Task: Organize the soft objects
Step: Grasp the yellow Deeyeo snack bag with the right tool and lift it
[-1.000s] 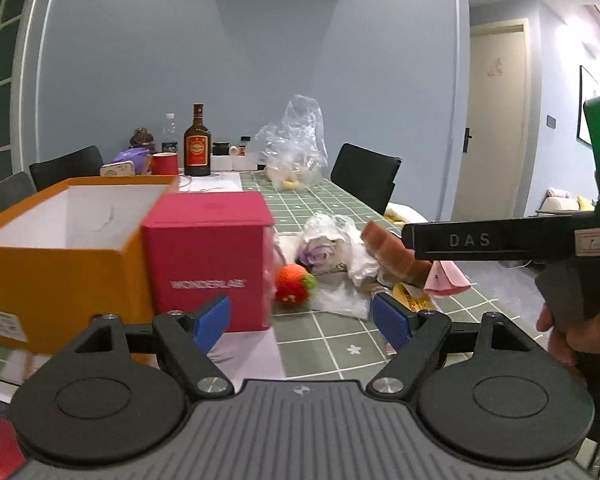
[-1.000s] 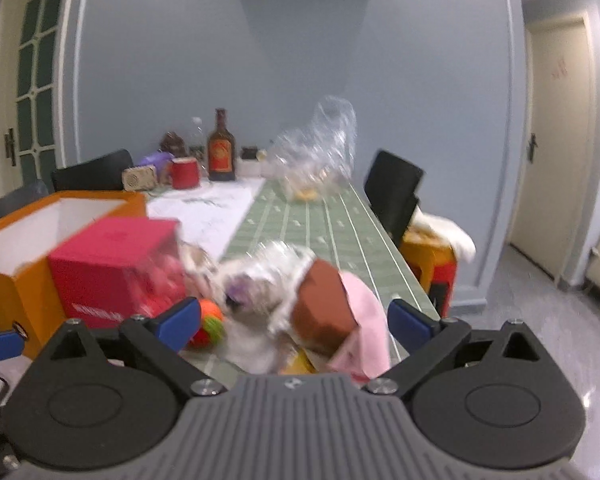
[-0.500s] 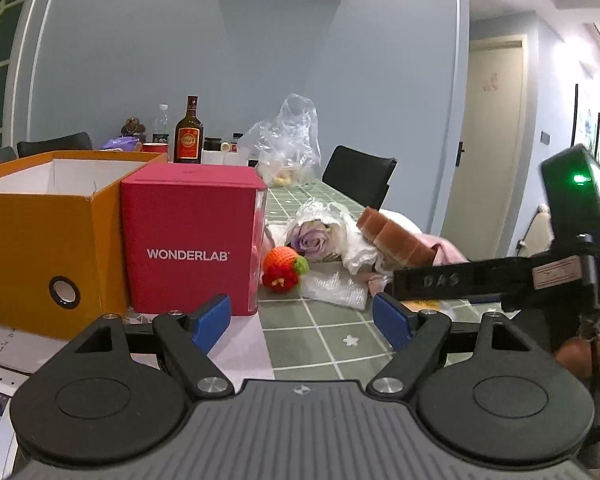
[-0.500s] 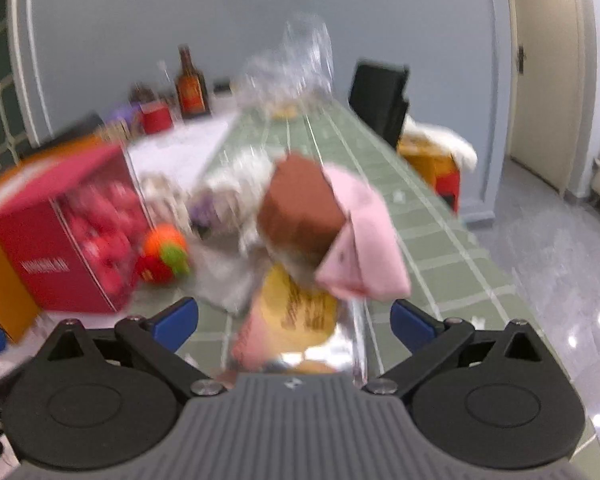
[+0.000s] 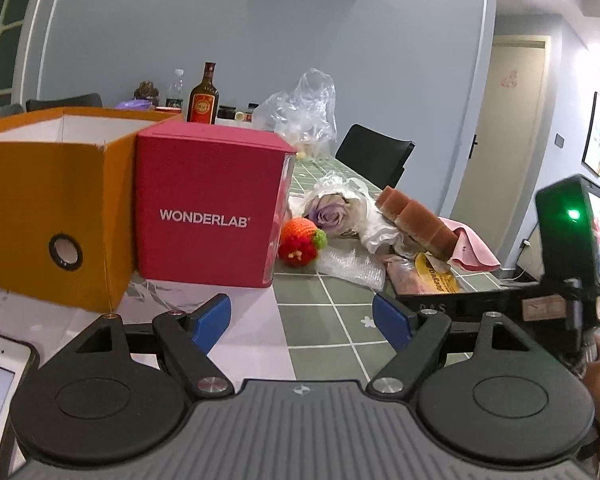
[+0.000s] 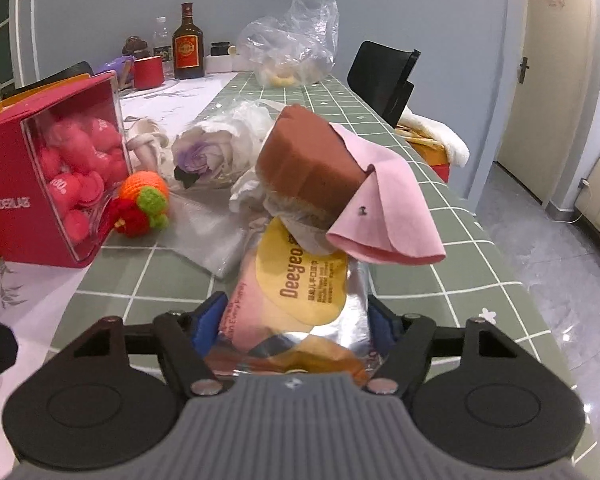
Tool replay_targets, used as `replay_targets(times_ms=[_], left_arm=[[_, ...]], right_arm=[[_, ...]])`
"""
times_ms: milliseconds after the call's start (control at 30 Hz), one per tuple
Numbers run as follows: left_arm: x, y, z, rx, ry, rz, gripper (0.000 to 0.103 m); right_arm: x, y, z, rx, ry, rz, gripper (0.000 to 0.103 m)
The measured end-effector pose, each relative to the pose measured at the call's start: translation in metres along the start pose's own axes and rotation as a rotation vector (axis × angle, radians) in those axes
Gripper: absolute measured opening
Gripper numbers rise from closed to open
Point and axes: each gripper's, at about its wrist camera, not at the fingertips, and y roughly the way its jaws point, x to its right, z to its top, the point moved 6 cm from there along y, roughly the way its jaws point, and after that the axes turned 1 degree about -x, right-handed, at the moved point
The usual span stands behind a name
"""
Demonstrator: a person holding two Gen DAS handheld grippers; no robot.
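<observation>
The right gripper (image 6: 294,320) brackets the near end of the foil pouch (image 6: 300,296), its blue pads at both edges for a sideways squeeze; contact cannot be confirmed. The pouch lies on the table (image 6: 439,264), pinned under the brown sponge (image 6: 307,168) and pink cloth (image 6: 383,204). The left gripper (image 5: 301,320) hovers wide and empty, facing the orange box (image 5: 40,208), the probable destination.
</observation>
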Motion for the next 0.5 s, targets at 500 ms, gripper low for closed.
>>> replay_targets(times_ms=[500], left_arm=[[-0.005, -0.002, 0.0, -0.006, -0.048, -0.012, 0.094]], right_arm=[[-0.014, -0.06, -0.048, -0.049, -0.012, 0.128, 0.088]])
